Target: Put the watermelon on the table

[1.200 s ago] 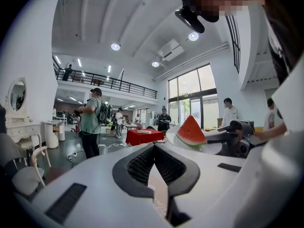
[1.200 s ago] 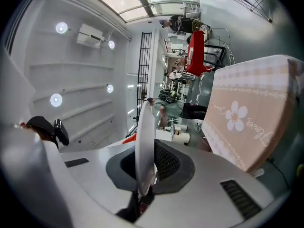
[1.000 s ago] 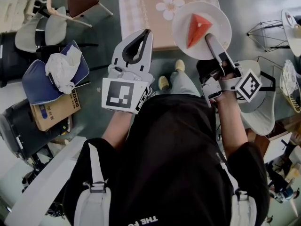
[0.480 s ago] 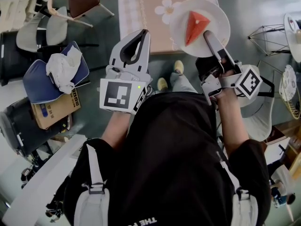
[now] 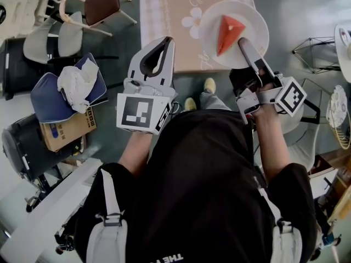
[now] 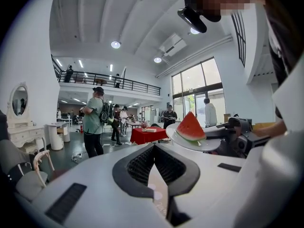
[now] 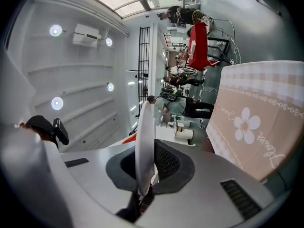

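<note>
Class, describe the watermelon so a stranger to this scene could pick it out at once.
Start at the beige flower-patterned table, at the top of the head view. At its right corner the right tool holds a white plate by the rim. The watermelon is the red triangular wedge on it, the only red thing there.

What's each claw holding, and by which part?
The right claw grips the white plate by its rim, watermelon slice on top; left claw holds nothing.
</note>
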Available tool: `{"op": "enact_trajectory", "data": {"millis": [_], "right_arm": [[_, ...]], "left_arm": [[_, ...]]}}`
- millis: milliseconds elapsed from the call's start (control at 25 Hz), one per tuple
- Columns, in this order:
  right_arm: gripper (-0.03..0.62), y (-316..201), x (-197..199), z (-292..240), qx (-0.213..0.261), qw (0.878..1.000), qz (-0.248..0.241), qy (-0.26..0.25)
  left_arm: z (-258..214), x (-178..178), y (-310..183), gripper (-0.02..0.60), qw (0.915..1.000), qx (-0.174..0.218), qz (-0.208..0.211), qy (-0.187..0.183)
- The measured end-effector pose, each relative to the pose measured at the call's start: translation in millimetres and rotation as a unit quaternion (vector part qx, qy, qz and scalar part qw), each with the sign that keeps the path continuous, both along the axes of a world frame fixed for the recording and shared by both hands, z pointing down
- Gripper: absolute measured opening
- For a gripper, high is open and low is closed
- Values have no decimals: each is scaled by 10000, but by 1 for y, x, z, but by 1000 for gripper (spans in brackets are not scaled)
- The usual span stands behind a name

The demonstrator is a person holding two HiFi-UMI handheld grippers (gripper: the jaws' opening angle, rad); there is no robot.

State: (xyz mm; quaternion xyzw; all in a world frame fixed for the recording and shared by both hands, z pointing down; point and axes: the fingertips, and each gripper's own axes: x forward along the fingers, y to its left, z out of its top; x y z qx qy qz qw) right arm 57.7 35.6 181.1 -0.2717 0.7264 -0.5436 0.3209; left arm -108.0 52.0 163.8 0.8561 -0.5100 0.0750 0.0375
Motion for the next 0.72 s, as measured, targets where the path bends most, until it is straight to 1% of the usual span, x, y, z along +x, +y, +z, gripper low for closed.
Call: {"op": "enact_trajectory", "data": {"millis": [320, 560, 720], "right_arm": [[18, -5, 2, 3, 122, 9999, -112, 39], [18, -46, 19, 4, 23, 9997, -232, -22], [18, -59, 25, 7, -8, 9995, -322, -41]], "left_arm": [[1, 7, -2, 11, 9999, 134, -35, -6], [-3, 28, -44, 11, 9999, 71, -112, -84], [-2, 35, -58, 11, 9998, 55, -165, -122]]}}
